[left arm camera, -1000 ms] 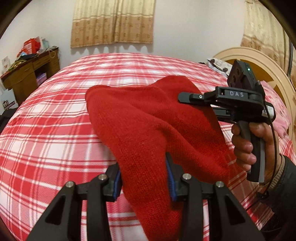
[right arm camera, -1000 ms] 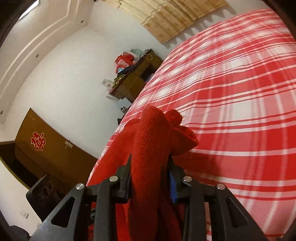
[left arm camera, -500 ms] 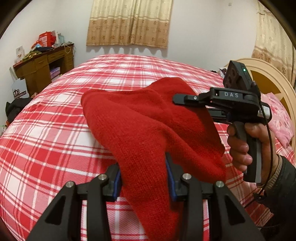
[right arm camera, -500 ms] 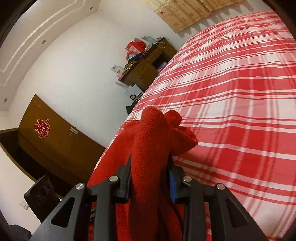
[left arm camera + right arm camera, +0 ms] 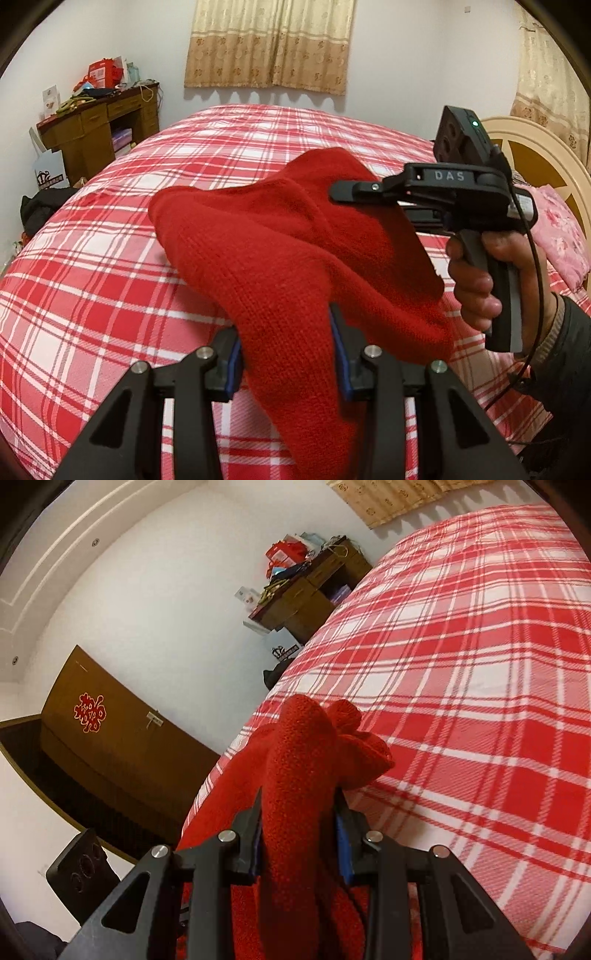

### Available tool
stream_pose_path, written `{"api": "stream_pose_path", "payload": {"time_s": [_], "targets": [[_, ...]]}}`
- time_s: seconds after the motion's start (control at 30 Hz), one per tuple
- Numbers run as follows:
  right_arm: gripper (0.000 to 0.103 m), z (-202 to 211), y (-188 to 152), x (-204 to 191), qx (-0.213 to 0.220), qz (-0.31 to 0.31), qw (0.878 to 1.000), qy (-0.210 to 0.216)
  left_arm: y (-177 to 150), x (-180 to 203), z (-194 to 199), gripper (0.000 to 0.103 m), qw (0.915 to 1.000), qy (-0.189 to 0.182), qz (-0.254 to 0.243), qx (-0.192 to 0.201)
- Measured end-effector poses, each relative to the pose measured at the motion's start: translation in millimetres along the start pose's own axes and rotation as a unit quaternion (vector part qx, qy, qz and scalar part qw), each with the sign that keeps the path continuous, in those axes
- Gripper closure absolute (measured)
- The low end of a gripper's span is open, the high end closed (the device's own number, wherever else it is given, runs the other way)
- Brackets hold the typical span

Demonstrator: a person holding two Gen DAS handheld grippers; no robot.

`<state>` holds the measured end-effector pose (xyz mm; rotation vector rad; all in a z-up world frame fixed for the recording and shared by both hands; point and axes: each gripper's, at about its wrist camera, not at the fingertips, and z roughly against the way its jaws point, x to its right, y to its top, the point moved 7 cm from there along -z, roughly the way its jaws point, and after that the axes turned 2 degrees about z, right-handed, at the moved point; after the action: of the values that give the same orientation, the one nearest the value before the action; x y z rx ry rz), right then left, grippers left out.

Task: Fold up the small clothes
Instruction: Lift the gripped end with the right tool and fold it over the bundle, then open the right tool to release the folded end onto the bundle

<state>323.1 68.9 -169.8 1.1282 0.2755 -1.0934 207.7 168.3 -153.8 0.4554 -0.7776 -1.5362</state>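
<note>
Pinching the red knit garment between them, both hand-held grippers hold it above the bed.

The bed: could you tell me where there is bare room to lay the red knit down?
The plaid bedspread is bare left of the red knit, toward the wooden desk, and beyond it toward the curtain. It is crowded rightward: right tongs, pink pillow.

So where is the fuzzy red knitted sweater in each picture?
Left wrist view: the red knitted sweater fills the centre, pinched by the left gripper below and the right gripper at upper right.
Right wrist view: it bunches at bottom centre in the right gripper.
Shared landmark: the brown wooden desk.
</note>
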Motion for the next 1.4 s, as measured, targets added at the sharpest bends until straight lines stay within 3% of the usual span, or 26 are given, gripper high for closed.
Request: {"api": "stream_pose_path", "payload": {"time_s": [0.53, 1.07, 1.4], "targets": [[0.071, -38.2, -3.6, -7.6, -0.031, 0.005, 1.0, 0.004, -25.5, -24.6, -2.0, 0.062, 0.9996, 0.0, 0.024, -0.015], [0.071, -47.0, -10.0, 3.3, -0.034, -0.003, 0.999, -0.006, -47.5, -25.9, -4.5, 0.061, 0.9993, 0.003, 0.031, -0.021], [0.07, -51.3, -15.8, 25.2, -0.038, -0.031, 0.998, -0.034, -52.9, -27.7, -8.2, 0.046, 0.9988, 0.016, 0.037, -0.026]]}}
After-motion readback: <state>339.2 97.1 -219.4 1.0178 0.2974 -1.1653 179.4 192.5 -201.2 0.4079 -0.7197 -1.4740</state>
